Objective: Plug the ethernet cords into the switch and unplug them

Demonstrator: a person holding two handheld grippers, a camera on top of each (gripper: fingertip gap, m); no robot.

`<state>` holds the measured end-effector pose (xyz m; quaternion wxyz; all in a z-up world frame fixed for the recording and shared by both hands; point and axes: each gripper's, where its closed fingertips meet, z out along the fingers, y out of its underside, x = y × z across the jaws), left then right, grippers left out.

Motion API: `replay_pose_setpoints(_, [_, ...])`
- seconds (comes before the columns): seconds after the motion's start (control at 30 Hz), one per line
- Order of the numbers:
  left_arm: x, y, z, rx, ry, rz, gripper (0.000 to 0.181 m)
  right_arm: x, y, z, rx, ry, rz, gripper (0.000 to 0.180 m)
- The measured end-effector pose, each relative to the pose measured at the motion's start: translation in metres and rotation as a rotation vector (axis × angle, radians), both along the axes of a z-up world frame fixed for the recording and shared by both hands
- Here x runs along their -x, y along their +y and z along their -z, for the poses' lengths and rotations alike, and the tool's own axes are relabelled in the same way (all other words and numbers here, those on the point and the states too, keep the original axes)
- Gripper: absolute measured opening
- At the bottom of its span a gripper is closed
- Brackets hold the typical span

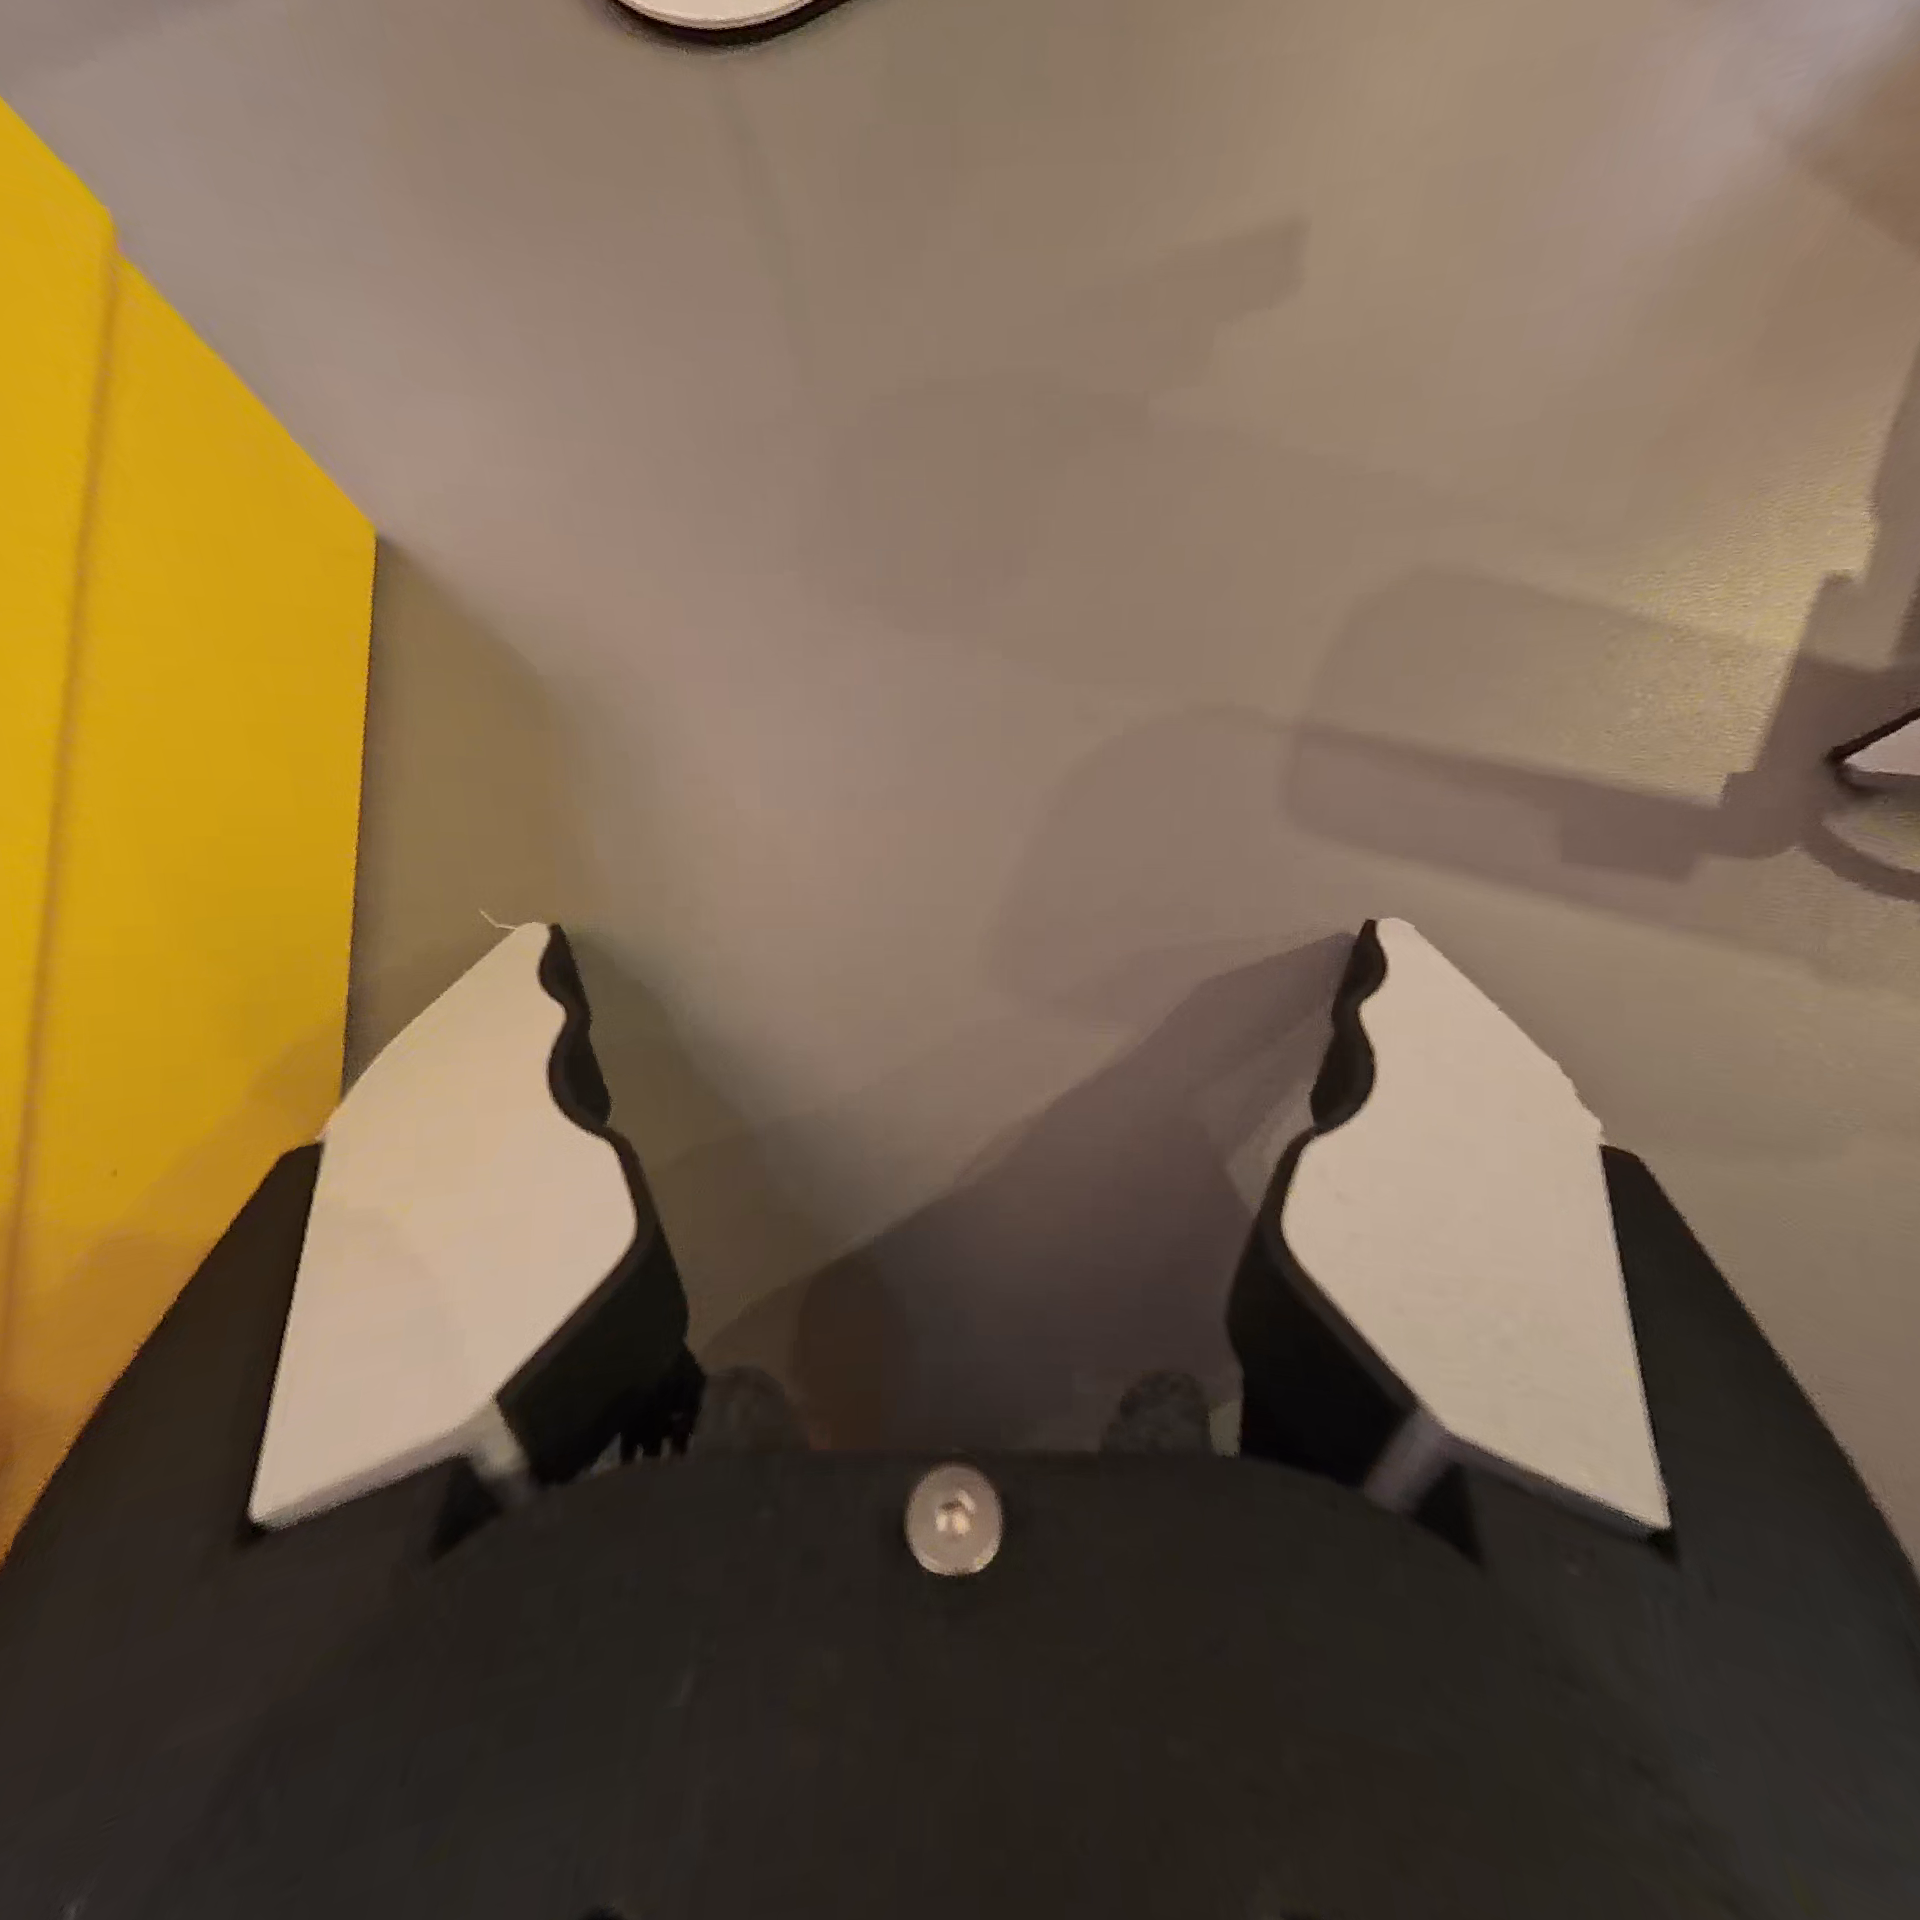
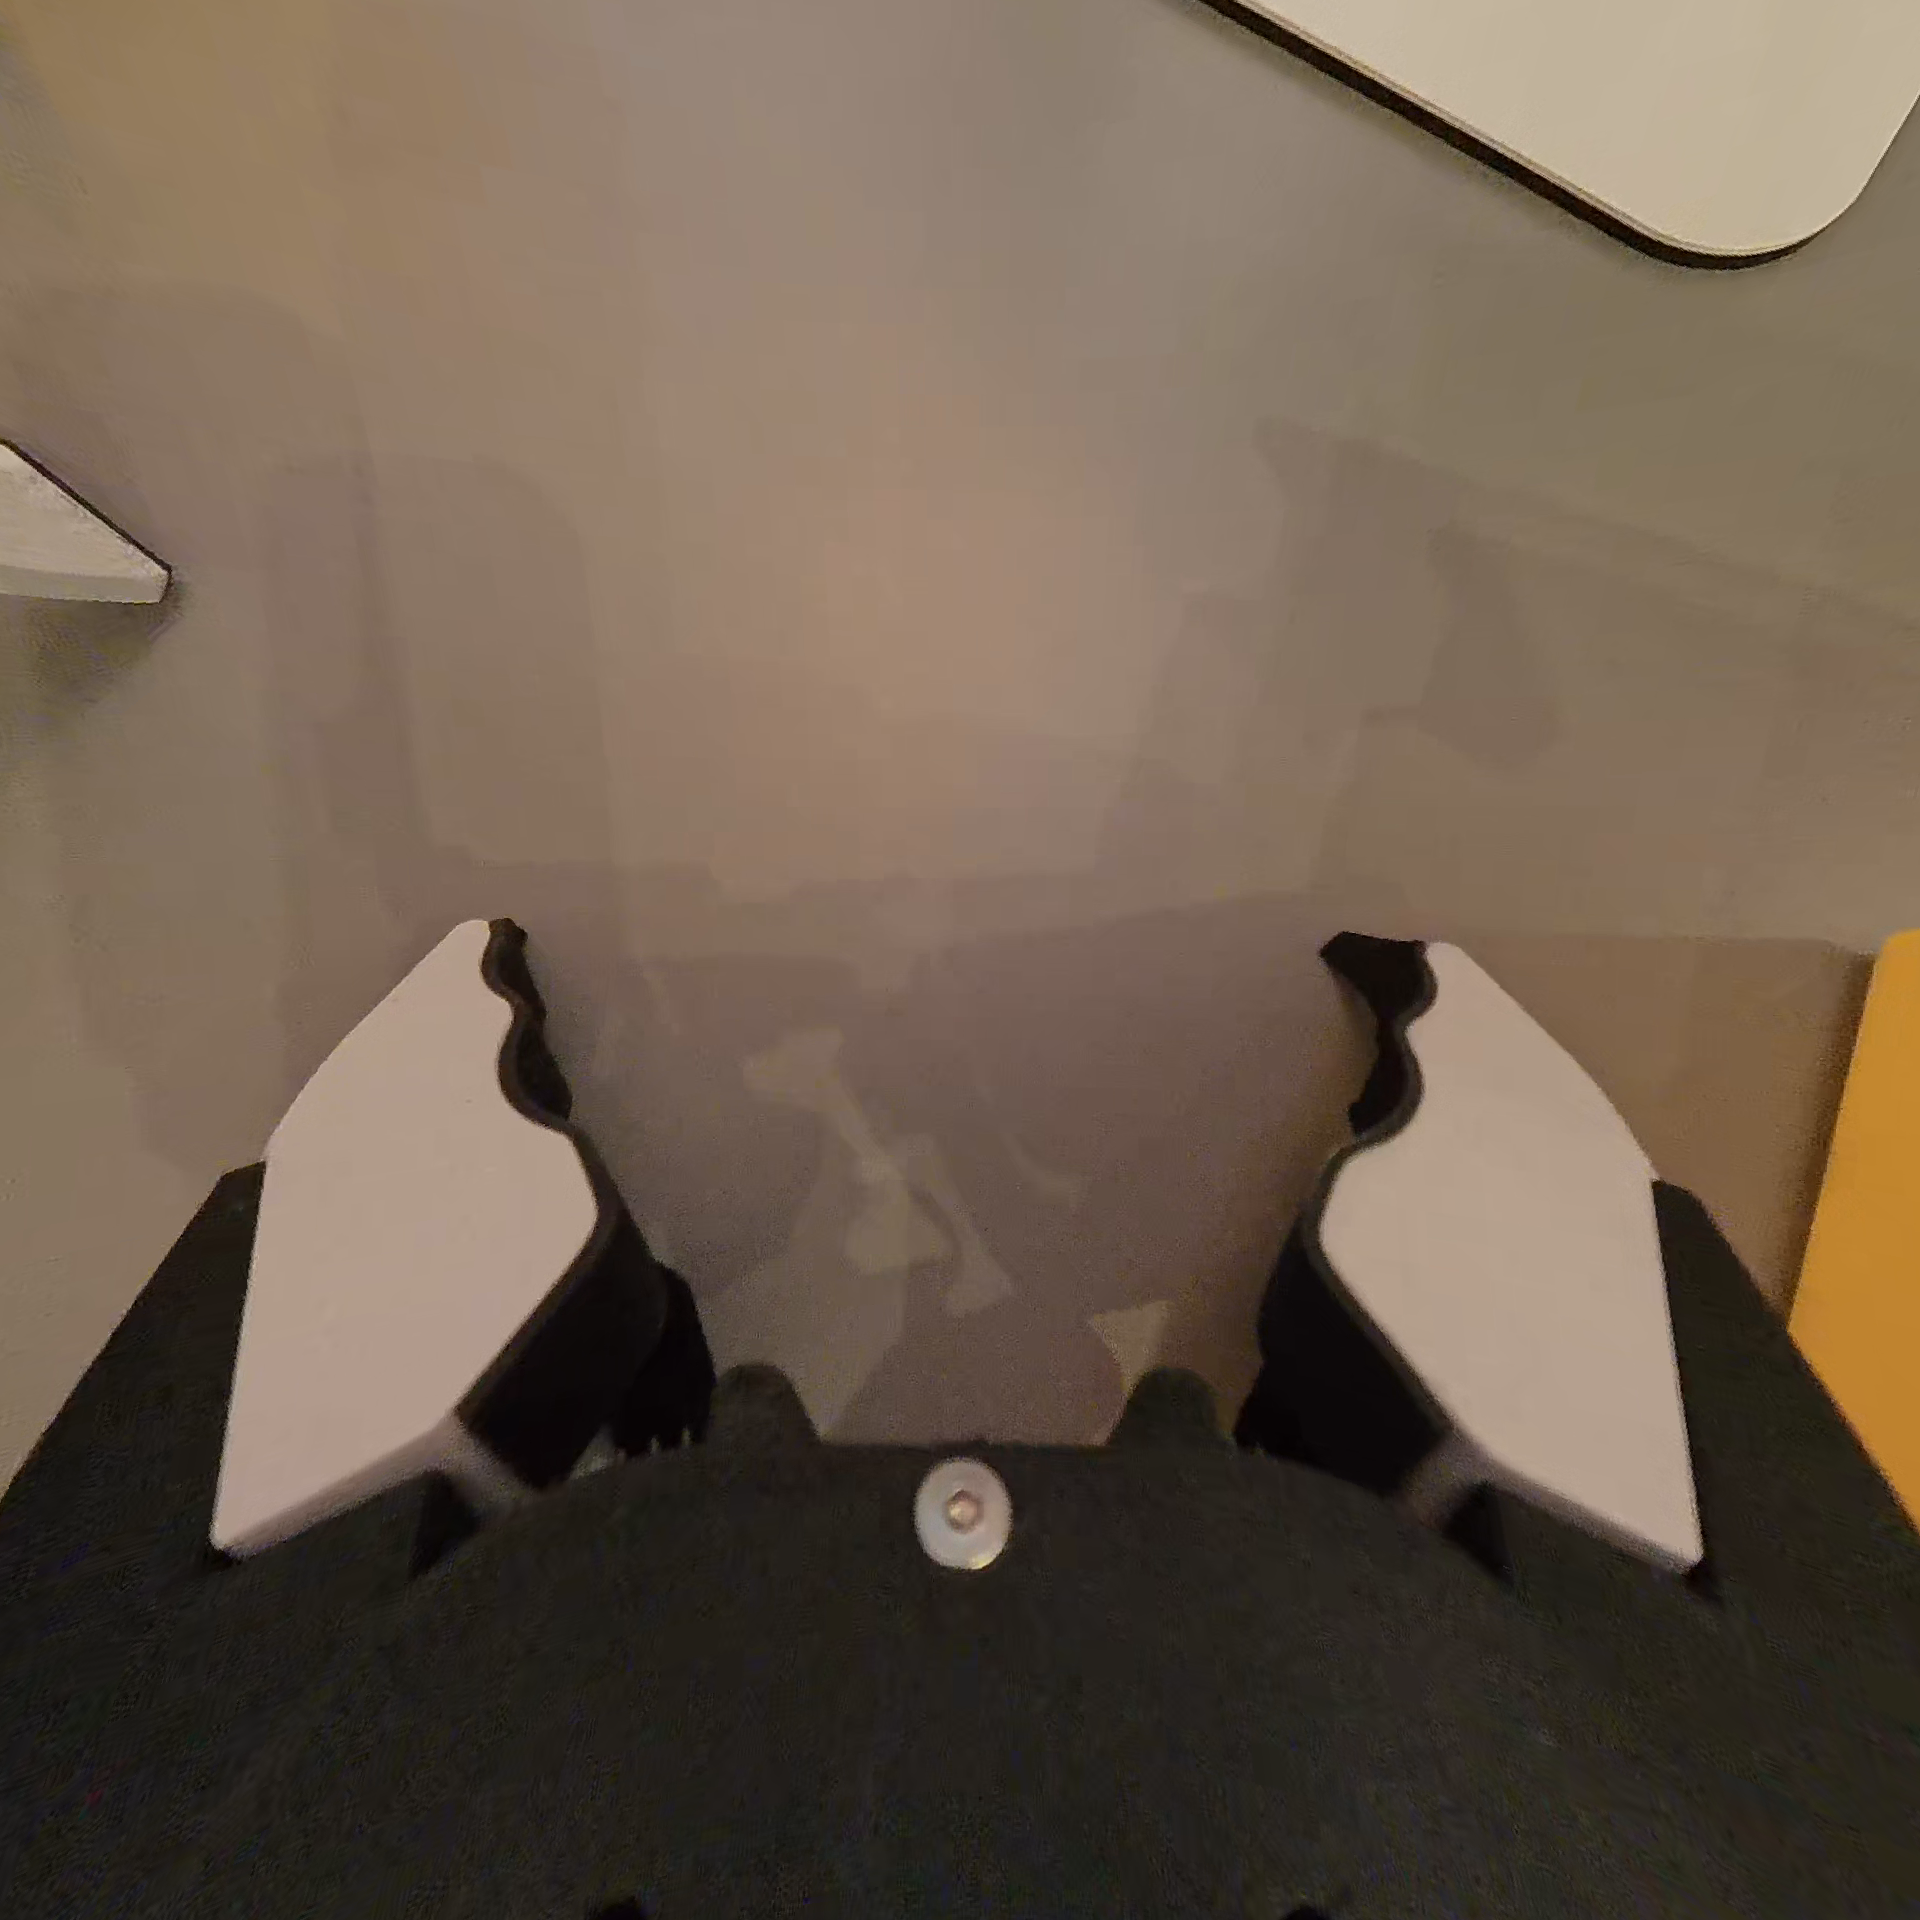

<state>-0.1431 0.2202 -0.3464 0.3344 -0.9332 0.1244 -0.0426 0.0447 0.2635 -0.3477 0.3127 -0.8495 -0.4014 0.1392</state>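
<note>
our left tool [image 1: 961, 935] and right tool [image 2: 920, 940] both gape wide and empty over grey floor [image 2: 935, 571]; no cords or switch visible, so we should find them first.

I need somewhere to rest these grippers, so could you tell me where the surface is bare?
Ahead of the open left gripper, the grey surface is bare; a yellow panel crowds its left. Ahead of the open right gripper it is bare up to the white board.
</note>
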Motion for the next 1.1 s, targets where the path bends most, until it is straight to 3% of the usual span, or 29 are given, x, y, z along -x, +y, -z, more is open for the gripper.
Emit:
replay_pose_setpoints(0.13, [0.0, -0.003, -0.001, -0.002, -0.001, -0.019, 0.129, 0.0, 0.0, 0.0, 0.0, 0.0, 0.0, 0.146])
replay_pose_setpoints(0.37, [0.005, -0.008, 0.002, 0.019, 0.006, -0.028, 0.145, 0.0, 0.0, 0.0, 0.0, 0.0, 0.0, 0.146])
replay_pose_setpoints(0.53, [0.005, -0.01, 0.001, 0.016, -0.029, -0.013, 0.146, 0.0, 0.0, 0.0, 0.0, 0.0, 0.0, 0.146])
replay_pose_setpoints(0.8, [0.007, -0.012, 0.002, 0.013, 0.015, -0.008, 0.146, 0.0, 0.0, 0.0, 0.0, 0.0, 0.0, 0.146])
replay_pose_setpoints(0.97, [0.004, -0.012, -0.01, -0.094, 0.124, -0.003, 0.139, 0.0, 0.0, 0.0, 0.0, 0.0, 0.0, 0.146])
replay_pose_setpoints(1.07, [-0.003, -0.015, -0.001, 0.0, -0.005, 0.003, 0.126, 0.0, 0.0, 0.0, 0.0, 0.0, 0.0, 0.146])
replay_pose_setpoints(1.1, [-0.002, -0.012, 0.0, 0.007, -0.009, 0.015, 0.132, 0.0, 0.0, 0.0, 0.0, 0.0, 0.0, 0.146])
